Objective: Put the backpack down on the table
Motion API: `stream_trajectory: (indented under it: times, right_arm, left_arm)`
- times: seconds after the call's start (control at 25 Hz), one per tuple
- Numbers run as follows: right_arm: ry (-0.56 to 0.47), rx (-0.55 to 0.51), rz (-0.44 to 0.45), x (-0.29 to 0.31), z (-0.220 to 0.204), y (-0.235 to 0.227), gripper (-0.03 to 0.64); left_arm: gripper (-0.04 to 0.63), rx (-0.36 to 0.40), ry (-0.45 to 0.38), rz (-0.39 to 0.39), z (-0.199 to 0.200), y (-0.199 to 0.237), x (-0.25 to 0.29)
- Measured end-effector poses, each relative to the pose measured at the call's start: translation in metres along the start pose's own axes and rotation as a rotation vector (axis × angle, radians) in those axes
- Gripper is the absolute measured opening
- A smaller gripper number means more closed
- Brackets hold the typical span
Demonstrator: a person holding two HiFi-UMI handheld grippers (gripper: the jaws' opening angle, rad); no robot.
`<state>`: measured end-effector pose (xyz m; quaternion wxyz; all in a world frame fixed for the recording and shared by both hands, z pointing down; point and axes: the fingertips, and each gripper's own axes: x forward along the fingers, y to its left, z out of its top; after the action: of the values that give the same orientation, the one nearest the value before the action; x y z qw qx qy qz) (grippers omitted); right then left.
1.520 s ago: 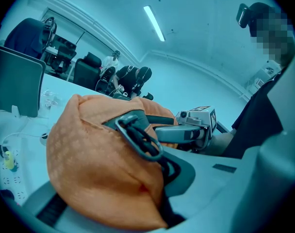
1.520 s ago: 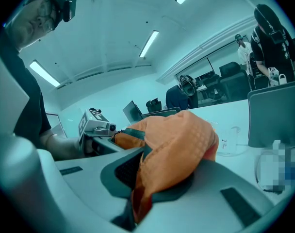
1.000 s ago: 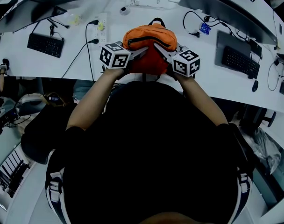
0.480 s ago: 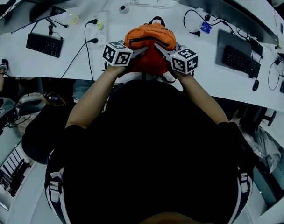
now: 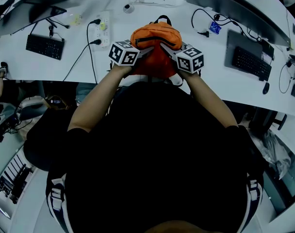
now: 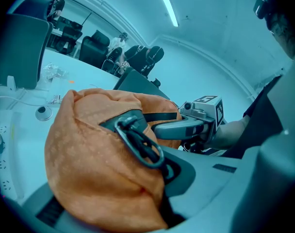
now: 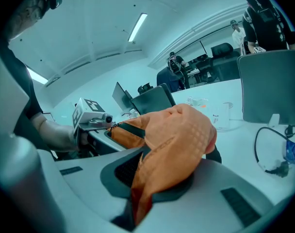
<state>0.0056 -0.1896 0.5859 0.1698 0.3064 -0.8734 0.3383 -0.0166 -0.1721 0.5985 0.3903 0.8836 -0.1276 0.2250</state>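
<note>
Over the near edge of the white table (image 5: pixel 65 69), right in front of the person, we have the orange backpack (image 5: pixel 156 37), pinched from both sides. On one flank the left gripper (image 5: pixel 147 51) has its marker cube beside the bag, and its own view says it all: jaws clamped together on a fold of the orange fabric, with a dark carabiner (image 6: pixel 138 141) on a black strap just above the pinch. On the other flank the right gripper (image 5: pixel 165 48) mirrors it, jaws likewise closed tight on a gathered fold of the cloth, the bag bulging up past them. Both grippers angle downward and meet at the bag's near face, close to each other. The black top loop (image 5: pixel 162 19) points away from the person, toward the back of the desk. Whether the bag's underside touches the tabletop, no view can settle. Around it: a white power strip (image 5: pixel 105 27) just to the left with black cables running off, a black keyboard (image 5: pixel 45 46) farther left, and a second keyboard (image 5: pixel 251 63) well off to the right.
</note>
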Motion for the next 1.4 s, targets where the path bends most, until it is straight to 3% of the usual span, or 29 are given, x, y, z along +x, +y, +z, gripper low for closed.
stream_trajectory:
  times: [0.92,1.4]
  right_arm:
    - [0.091,0.043,-0.002,0.041,-0.019,-0.051,0.043]
    - [0.162,0.000,0.006,0.059,-0.030,-0.074,0.043]
  left_arm:
    - [0.033,-0.109,0.066,0.026,-0.009,0.058,0.034]
    - [0.034,-0.150,0.081,0.048,-0.012,0.082,0.051]
